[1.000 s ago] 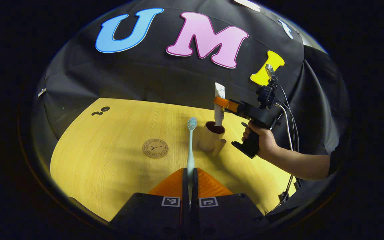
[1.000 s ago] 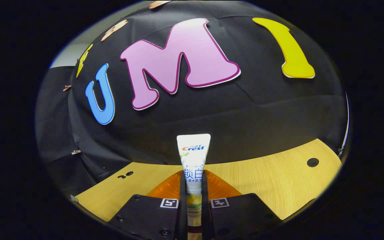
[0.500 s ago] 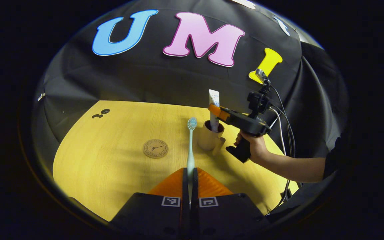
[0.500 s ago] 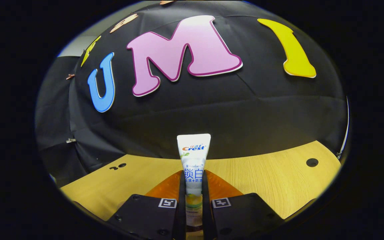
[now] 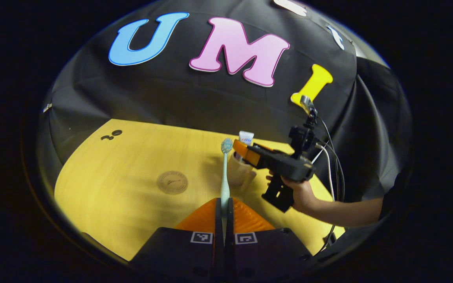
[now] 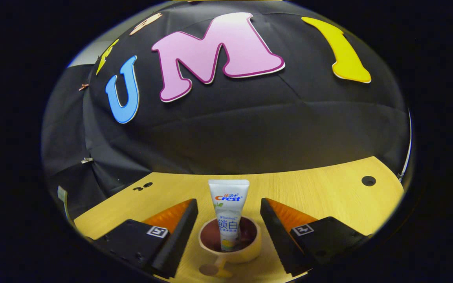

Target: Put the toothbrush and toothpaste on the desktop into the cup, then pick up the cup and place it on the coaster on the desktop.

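Observation:
In the right gripper view the white toothpaste tube (image 6: pixel 228 212) stands upright inside the beige cup (image 6: pixel 230 241), whose handle faces the camera. My right gripper (image 6: pixel 229 220) is open, one finger on each side of the cup, touching nothing. In the left gripper view my left gripper (image 5: pixel 223 204) is shut on the handle of a pale blue toothbrush (image 5: pixel 225 169), bristle head up. Beyond it stand the cup (image 5: pixel 239 171) and the tube's top (image 5: pixel 246 137), with the right gripper (image 5: pixel 246 154) held over them by a hand. The round brown coaster (image 5: pixel 172 182) lies left of the cup.
The wooden desktop (image 5: pixel 124 165) has cable holes at its far left corner (image 5: pixel 110 135) and one at the right (image 6: pixel 368 181). Black cloth walls close the back and sides. The person's forearm (image 5: pixel 344 206) and the gripper's cables (image 5: pixel 330 157) cross the desk's right side.
The right gripper lowered the toothpaste into the cup and opened, letting it go. The left gripper holds the toothbrush as before, its view shifted slightly.

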`<state>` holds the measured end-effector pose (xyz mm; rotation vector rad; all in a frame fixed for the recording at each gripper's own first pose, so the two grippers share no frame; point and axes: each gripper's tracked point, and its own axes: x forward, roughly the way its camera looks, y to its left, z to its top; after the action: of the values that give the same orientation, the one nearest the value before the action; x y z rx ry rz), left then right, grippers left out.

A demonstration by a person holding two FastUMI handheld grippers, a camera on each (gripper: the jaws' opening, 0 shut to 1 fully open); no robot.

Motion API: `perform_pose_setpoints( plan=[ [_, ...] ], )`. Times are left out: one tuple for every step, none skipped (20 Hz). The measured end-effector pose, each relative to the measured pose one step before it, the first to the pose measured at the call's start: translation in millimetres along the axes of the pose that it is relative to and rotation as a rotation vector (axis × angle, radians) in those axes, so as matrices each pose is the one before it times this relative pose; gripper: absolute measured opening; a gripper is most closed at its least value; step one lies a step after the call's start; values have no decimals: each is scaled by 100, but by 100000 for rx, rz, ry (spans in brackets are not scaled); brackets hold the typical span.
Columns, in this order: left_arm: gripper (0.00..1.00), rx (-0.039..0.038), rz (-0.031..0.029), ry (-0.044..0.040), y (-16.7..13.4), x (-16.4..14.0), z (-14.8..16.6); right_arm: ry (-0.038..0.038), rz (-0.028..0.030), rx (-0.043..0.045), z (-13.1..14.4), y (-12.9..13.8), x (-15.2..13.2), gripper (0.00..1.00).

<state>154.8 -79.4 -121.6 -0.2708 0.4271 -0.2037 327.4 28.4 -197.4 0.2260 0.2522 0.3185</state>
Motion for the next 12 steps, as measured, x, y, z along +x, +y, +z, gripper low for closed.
perform_pose_setpoints(
  plan=[
    [6, -140, -2177, -3031, -644, 1033, 1108, -407, -1717, -441, 547, -615, -828, 99],
    [6, 489, -2302, -3494, -781, 888, 1152, -534, -1453, -502, 397, -635, -907, 98],
    [6, 196, -2748, -3373, -696, 1303, 1289, 1427, -2277, 19, 45, -769, -803, 98],
    [6, -420, -3177, -2102, -850, 1356, 1056, 2542, -798, 861, -342, -553, -972, 98],
    [6, -72, -2600, -2676, -393, 1428, 1072, 1656, -519, 335, -179, -453, -892, 98],
    [6, 15, -1724, -2987, 41, 1653, 1182, 880, -1077, -552, 32, -701, -856, 98],
    [6, 68, -1499, -2857, -132, 1632, 1035, 250, -1462, -1245, 151, -740, -774, 98],
    [6, 1373, -823, -2944, 40, 1718, 688, 284, -1659, -1283, 112, -865, -681, 98],
    [6, 2757, 68, -2610, 315, 1679, 370, -99, -788, -472, 178, -658, -680, 98],
    [6, 2531, -391, -1915, 11, 1591, -106, -135, -699, -217, 97, -518, -543, 98],
    [6, 1191, -1717, -1957, -318, 1519, -128, 165, -738, -459, -52, -673, -444, 98],
    [6, 617, -2170, -2366, -447, 1362, -140, 89, -976, -349, -92, -568, -358, 98]
  ],
)
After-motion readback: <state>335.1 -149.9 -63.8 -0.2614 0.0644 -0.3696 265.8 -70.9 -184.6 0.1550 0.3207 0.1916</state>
